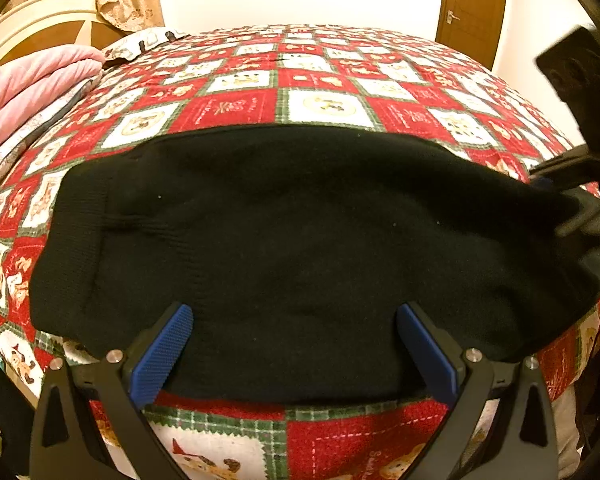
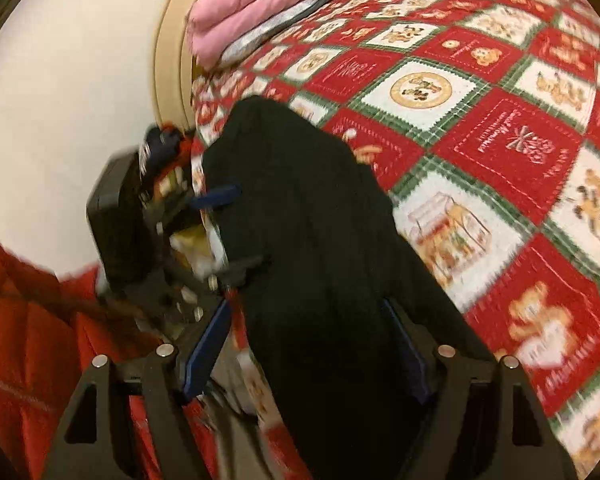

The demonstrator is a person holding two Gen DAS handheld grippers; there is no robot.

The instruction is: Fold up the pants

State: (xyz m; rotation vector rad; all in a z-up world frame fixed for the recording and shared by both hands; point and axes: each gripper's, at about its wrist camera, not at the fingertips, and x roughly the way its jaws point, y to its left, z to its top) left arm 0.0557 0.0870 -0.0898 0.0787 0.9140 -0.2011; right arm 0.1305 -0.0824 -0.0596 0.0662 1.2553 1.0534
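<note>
Hovering with both jaws spread wide over the black pants (image 1: 284, 240) lying crosswise on the quilted bed (image 1: 320, 96), left gripper (image 1: 296, 344) straddling the near edge, right gripper (image 2: 308, 352) seemingly at one end, gripping nothing.

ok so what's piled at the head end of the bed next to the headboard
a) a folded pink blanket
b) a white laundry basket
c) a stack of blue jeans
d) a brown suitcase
a: a folded pink blanket lies on the patchwork bedspread by the cream headboard, away from the black pants.
</note>
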